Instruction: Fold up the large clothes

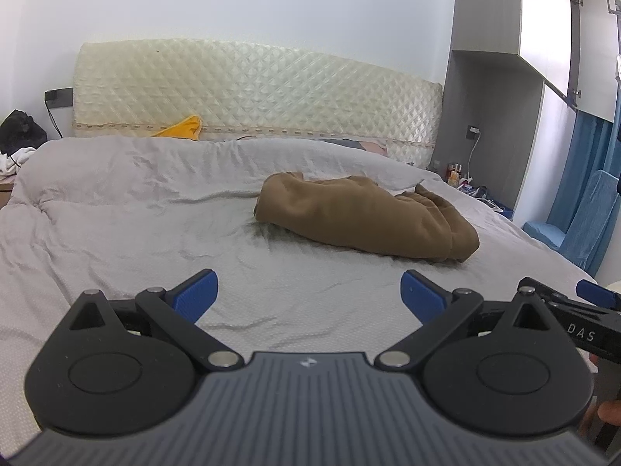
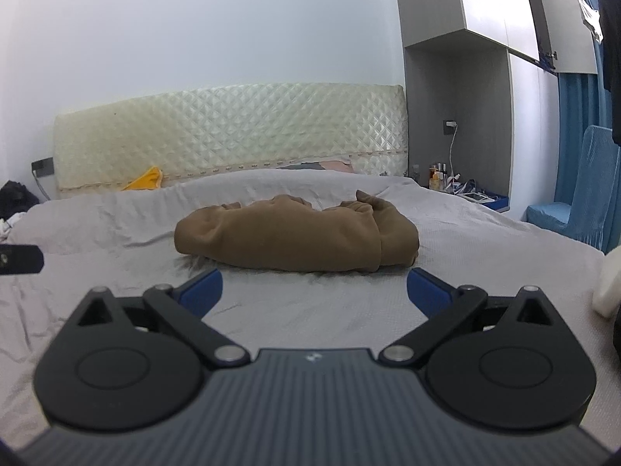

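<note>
A brown garment (image 2: pixel 299 235) lies bundled on the grey bed (image 1: pixel 155 233). The left hand-held gripper (image 1: pixel 308 295) and right hand-held gripper (image 2: pixel 314 291) gape wide, both empty.

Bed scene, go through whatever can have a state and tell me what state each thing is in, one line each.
Brown garment: bunched in a rumpled heap on the bed, not held.
Left gripper: open, nothing between its fingers.
Right gripper: open, nothing between its fingers, short of the garment.
Grey bedcover: spread over the bed, wrinkled.
Charger cable: plugged into the wall socket, hanging down.
Blue curtain: drawn across.
</note>
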Demonstrator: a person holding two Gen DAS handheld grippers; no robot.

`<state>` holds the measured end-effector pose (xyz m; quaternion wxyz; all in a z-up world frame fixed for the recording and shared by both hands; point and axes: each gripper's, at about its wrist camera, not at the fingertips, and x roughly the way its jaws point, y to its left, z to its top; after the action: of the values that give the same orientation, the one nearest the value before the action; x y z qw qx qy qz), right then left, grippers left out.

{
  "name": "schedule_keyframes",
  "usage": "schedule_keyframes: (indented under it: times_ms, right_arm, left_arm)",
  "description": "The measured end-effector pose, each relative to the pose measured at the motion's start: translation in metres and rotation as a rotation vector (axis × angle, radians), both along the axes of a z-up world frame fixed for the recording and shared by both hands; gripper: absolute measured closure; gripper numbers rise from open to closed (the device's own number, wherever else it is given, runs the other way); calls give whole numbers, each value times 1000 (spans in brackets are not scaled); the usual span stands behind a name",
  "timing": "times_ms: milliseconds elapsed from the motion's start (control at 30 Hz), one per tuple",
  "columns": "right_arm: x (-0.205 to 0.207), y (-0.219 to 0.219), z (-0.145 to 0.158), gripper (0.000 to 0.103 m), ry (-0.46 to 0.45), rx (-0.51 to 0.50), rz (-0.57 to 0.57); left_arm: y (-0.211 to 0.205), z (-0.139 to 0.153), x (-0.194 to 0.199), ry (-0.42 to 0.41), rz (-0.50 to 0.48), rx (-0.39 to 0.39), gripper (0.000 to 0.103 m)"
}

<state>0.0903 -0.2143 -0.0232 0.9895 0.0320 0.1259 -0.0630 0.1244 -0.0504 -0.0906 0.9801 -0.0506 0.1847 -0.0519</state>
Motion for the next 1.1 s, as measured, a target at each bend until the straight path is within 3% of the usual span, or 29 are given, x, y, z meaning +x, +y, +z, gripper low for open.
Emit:
schedule_keyframes:
  times_ms: [1100]
  right_arm:
    - [3, -2, -3, 0, 4, 45, 14]
  left_arm:
    - [-3, -1, 0, -10, 8, 18, 1]
